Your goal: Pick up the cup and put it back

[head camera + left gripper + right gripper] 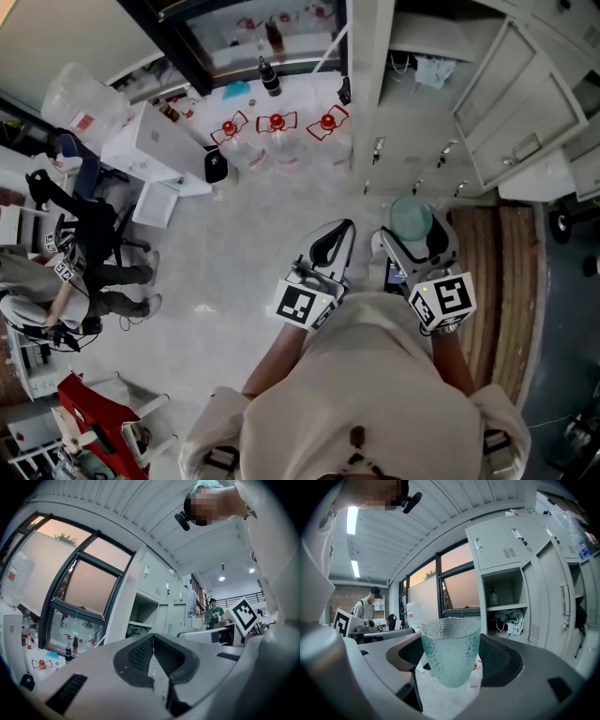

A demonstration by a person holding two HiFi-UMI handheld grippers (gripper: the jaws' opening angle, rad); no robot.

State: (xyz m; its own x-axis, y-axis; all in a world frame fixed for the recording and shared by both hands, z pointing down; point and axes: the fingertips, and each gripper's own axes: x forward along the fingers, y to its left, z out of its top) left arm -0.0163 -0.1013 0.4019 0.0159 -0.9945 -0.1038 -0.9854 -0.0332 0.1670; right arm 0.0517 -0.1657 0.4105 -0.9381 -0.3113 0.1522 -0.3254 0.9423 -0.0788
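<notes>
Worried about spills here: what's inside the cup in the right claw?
From above, the cup in the right claw looks empty; no liquid line shows. Its very bottom is veiled by the dimpled wall.

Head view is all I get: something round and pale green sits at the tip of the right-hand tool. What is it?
Observer: In the right gripper view it is a translucent pale green glass cup with a dimpled wall, standing upright with its mouth up.
Operator: Is the tool really gripping it?
Observer: Yes. The right gripper has one dark pad against each side of the cup.
Operator: And the other tool, is it carrying anything?
Observer: No. The left gripper view shows the left gripper with its jaws together and nothing between them.
</notes>
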